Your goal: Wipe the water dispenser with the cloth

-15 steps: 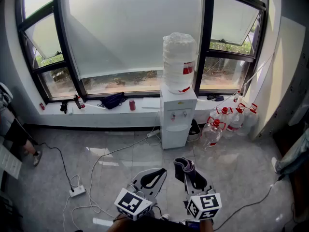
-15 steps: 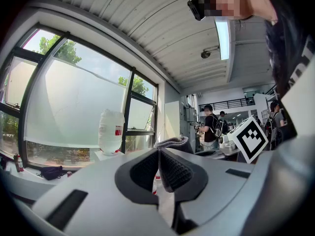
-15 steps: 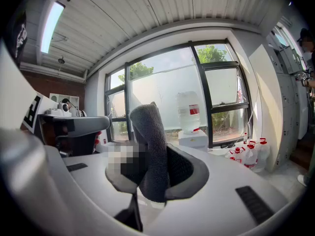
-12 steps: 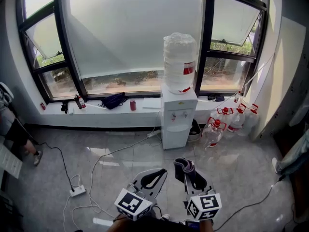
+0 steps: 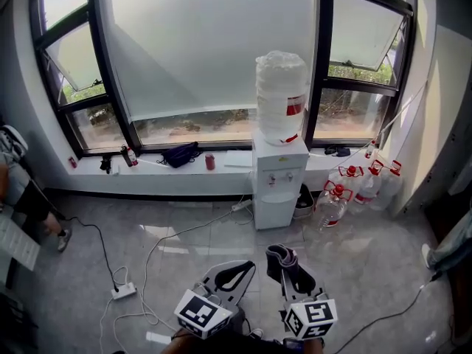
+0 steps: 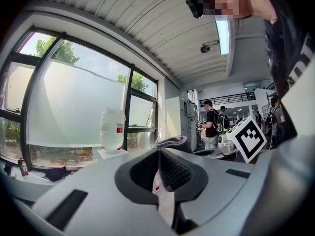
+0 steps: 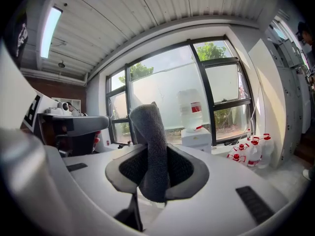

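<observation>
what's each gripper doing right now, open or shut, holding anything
Left gripper: shut, nothing between its jaws.
Right gripper: shut on the grey cloth.

The left gripper (image 5: pixel 237 271) and the right gripper (image 5: pixel 284 261) are both built as smooth pale-grey plastic shells, broad at the back and tapering to rounded tips. Inside each, the jaws are lined with black, finely ribbed pads (image 7: pixel 186 167), and dark rectangular slots are set into the grey shell. Behind each shell sits a white cube (image 5: pixel 200 313) printed with black square markers.
</observation>
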`<state>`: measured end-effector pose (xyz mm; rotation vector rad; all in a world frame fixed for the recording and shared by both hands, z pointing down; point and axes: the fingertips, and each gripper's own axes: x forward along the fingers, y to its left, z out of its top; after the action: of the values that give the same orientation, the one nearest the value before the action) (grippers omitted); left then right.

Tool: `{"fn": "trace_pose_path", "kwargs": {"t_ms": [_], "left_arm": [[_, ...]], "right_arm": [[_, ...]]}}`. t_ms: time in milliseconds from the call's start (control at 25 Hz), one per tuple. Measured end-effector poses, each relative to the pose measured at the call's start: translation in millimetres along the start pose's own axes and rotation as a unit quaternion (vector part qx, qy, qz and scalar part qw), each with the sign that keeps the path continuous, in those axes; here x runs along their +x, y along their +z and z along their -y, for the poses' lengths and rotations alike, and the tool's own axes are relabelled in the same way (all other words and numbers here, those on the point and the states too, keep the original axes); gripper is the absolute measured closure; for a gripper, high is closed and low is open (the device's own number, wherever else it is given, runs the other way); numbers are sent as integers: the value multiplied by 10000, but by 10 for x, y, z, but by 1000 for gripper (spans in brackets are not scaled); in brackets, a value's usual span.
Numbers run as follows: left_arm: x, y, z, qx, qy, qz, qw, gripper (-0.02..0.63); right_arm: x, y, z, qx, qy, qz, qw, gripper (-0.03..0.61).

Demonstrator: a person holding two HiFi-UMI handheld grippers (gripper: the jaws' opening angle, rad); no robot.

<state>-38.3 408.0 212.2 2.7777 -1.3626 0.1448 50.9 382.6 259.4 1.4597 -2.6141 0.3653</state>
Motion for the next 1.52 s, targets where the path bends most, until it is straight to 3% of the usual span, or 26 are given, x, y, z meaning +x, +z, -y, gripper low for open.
{"fn": "trace_pose_path", "kwargs": {"t_ms": [240,520,920,1200,1520], "left_arm": [[104,-54,-220,-5,29,-22,10000,592],[608,-173,-759,-212,-104,-72,9997,592],[1581,-120,-2041,-358,-339,-250,9985,592],[2084,-200,-2849,-222,-777,1,9967,592],[2463,-350,-3355,-418,-1064,-105,9934,592]], "right_arm": [[227,-69,78,171,-29,-119,9998,474],[765,-60,350,175,-221,-322,9991,473],[2113,180,767,357,-642,-506,9960,472],[3006,309,962,442,-988,-582,9924,472],[3554,349,1215,383,-1329,-748,9876,472]]}}
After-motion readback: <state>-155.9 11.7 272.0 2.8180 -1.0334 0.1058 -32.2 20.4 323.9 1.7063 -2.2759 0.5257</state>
